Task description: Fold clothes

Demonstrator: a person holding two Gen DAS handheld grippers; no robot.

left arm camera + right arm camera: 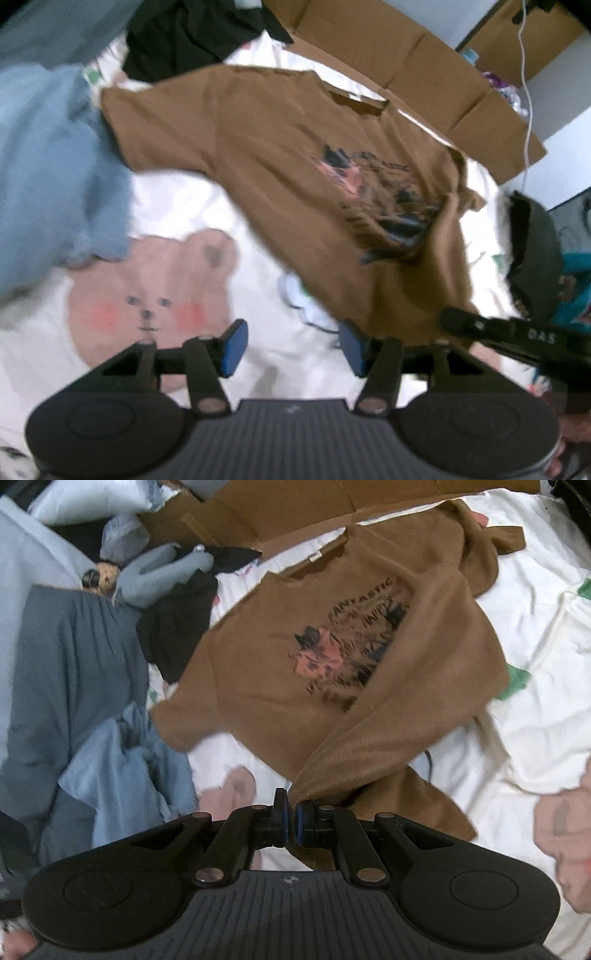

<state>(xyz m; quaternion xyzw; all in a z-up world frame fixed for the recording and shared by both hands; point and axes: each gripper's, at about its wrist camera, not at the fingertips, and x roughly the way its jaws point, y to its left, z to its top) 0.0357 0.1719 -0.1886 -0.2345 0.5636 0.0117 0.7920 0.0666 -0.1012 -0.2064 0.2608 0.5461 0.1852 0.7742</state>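
Okay, one brown T-shirt (266, 657) lies print-up on the bed sheet (535, 709), a white sheet with cartoon bears. Its graphic reads "FANTASTIC" over an orange and black print.

Right gripper (291, 818): jaws pinched together on one edge of the brown T-shirt. That edge is lifted, and the fabric drapes from the jaws back over the right part of the shirt, covering part of the print.

Left gripper (291, 347): jaws about half apart, blue pads (234, 345) visible, nothing between them. It hangs over the sheet, just in front of the shirt's near edge, beside one printed bear face (151, 295). The far pad sits close to the shirt fabric; contact unclear because of blur.

Other clothes, counted as far as visible:
- one light blue garment (129, 768), bunched at the shirt's left
- one grey-blue garment (74, 657) behind it
- one black garment (181, 624) near the shirt's far sleeve
- one dark garment (535, 251) at the right edge of the left wrist view

One flattened cardboard box (406, 62) lies along the far side of the bed. One white cable (526, 92) hangs across it.
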